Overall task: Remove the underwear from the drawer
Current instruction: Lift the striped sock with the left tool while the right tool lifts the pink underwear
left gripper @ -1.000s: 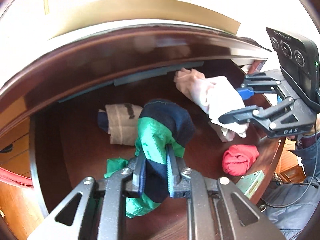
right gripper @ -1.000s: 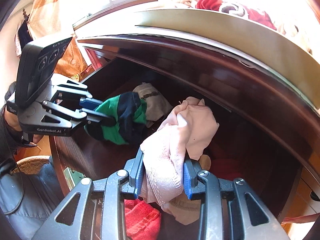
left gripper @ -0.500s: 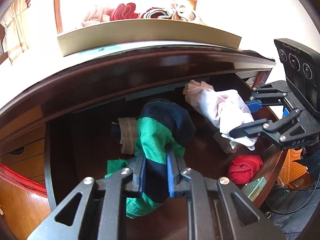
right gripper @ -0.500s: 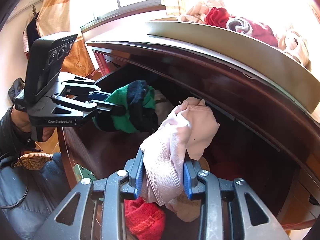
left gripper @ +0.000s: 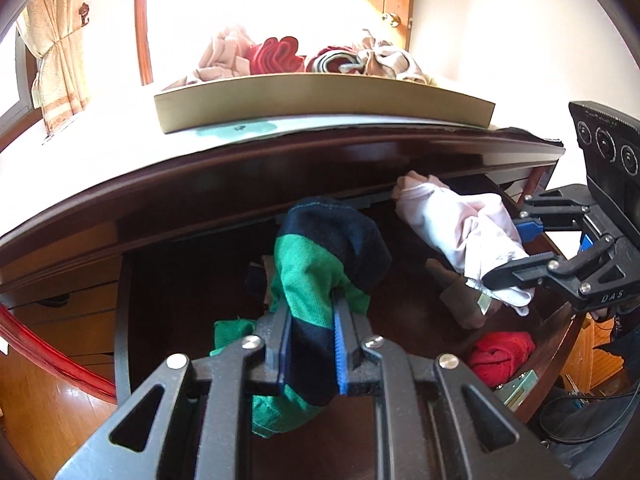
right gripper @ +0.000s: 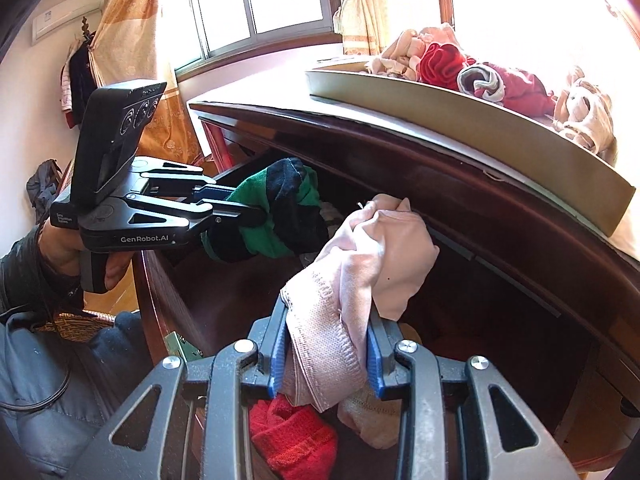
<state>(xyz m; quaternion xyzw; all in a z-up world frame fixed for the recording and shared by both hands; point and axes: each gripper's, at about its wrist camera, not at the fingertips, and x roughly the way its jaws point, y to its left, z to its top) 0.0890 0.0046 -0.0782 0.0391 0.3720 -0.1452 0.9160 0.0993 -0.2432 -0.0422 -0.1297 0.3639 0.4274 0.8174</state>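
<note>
Dark wooden drawer [left gripper: 168, 300] standing open beneath the desk [left gripper: 120, 160] edge, sunlit room behind.

Nearest in left wrist view: left gripper [left gripper: 312, 344] clamping green-and-navy striped underwear [left gripper: 320, 256], jaws clenched tight on the cloth, bundle bulging above the pads, tail hanging below. Same gripper [right gripper: 244, 208] showing in right wrist view, gripped by a hand [right gripper: 60, 248] in a dark sleeve.

Nearest in right wrist view: right gripper [right gripper: 326, 354] grasping pale pink underwear [right gripper: 360, 264], jaws closing on the ribbed waistband, remaining cloth bunching above. Same gripper [left gripper: 508, 248] and pink bundle [left gripper: 460, 224] appearing at right in left wrist view, raised over the drawer, near the desk edge.

Lying lower, inside the drawer: red garment [left gripper: 500, 352] at the right front corner; beige garment [right gripper: 368, 416] just beside it, under the pink piece; another tan piece [left gripper: 264, 276] mostly hidden behind the striped bundle.

Farther back, sitting on the desk: shallow tan tray [left gripper: 320, 100] holding a heap of pink, red and beige clothes [left gripper: 280, 56].

Farthest: window [right gripper: 248, 4] with patterned curtains [left gripper: 60, 40].
</note>
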